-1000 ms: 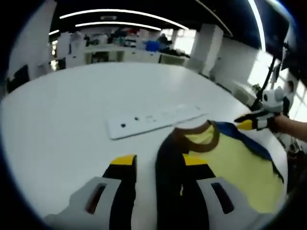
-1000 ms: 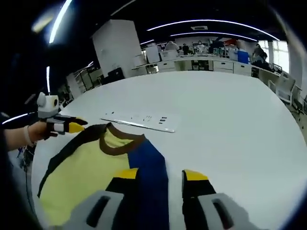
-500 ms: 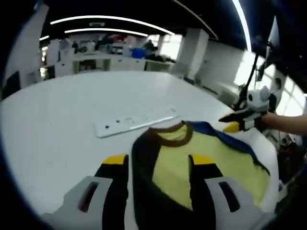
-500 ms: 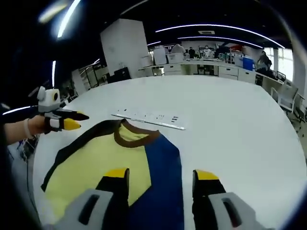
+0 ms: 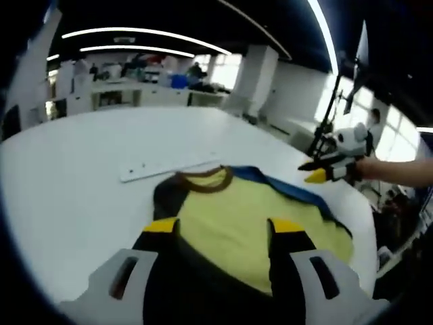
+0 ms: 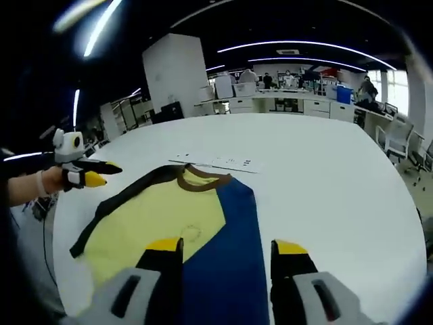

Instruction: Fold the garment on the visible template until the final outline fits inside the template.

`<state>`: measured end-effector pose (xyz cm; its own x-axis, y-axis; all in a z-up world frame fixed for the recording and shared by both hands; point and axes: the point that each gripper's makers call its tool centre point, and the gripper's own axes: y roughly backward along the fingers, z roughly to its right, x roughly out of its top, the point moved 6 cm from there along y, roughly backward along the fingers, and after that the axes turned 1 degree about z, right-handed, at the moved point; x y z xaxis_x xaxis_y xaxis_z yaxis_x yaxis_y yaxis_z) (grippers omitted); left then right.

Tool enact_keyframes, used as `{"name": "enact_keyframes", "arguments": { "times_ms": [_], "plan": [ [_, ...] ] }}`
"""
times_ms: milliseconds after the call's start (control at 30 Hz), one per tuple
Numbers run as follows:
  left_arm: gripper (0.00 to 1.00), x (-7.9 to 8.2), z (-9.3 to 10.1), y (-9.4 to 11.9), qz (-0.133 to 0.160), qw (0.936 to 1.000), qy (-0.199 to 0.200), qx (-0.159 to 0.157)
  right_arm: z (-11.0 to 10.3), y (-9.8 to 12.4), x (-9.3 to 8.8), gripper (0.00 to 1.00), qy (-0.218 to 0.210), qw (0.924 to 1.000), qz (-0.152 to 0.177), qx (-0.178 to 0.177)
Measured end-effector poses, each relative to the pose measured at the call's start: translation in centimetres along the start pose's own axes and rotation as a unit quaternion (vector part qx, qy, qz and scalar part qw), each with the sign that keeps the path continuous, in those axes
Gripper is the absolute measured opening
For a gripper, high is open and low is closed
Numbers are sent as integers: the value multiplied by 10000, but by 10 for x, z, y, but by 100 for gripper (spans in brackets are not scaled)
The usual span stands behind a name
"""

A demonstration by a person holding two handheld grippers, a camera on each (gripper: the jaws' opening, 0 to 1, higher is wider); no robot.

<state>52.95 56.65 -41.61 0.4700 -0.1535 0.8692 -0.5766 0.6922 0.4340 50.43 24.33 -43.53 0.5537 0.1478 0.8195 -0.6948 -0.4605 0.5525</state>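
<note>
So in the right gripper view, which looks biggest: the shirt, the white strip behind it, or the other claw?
1. Shirt, by far.
2. White strip and other claw look alike; nearness differs, so no ranking.

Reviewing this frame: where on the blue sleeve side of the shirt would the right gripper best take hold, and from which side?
Grip the blue panel's outer long edge, coming in low from the bare table beside it. The shirt lies flat and that edge is free, unlike the seam against the yellow front. The right gripper straddles the panel, jaws apart.
</note>
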Motion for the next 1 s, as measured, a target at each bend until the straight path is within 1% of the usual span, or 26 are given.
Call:
{"name": "enact_keyframes", "arguments": {
  "times_ms": [233,333,467,567,600,667,733,800,833,933,1000],
  "plan": [
    [50,-13,12,27,164,9997,169,118,-11,26,-8,51,15,9999,133,63],
    [52,-20,16,38,218,9993,230,183,-16,33,-11,54,26,9998,174,106],
    [55,-28,21,50,245,9991,253,223,-24,42,-15,60,227,9993,175,222],
    [64,-37,26,59,244,9988,340,237,-29,47,-17,68,259,9990,177,307],
    [66,-38,27,61,272,9989,303,247,-30,48,-18,70,314,9988,171,322],
    [69,-41,30,64,230,9991,215,275,-31,52,-19,74,355,9986,184,357],
    [75,-42,33,67,254,9991,204,260,-33,55,-20,79,364,9983,185,404],
    [81,-39,37,72,376,9987,220,259,-35,61,-21,86,438,9979,182,436],
    [83,-39,38,73,381,9987,223,256,-36,63,-21,89,469,9977,208,451],
    [87,-40,40,78,410,9986,187,284,-38,69,-24,94,508,9974,205,471],
    [90,-40,42,81,484,9981,238,286,-40,71,-28,97,522,9973,166,496]
  ]
}}
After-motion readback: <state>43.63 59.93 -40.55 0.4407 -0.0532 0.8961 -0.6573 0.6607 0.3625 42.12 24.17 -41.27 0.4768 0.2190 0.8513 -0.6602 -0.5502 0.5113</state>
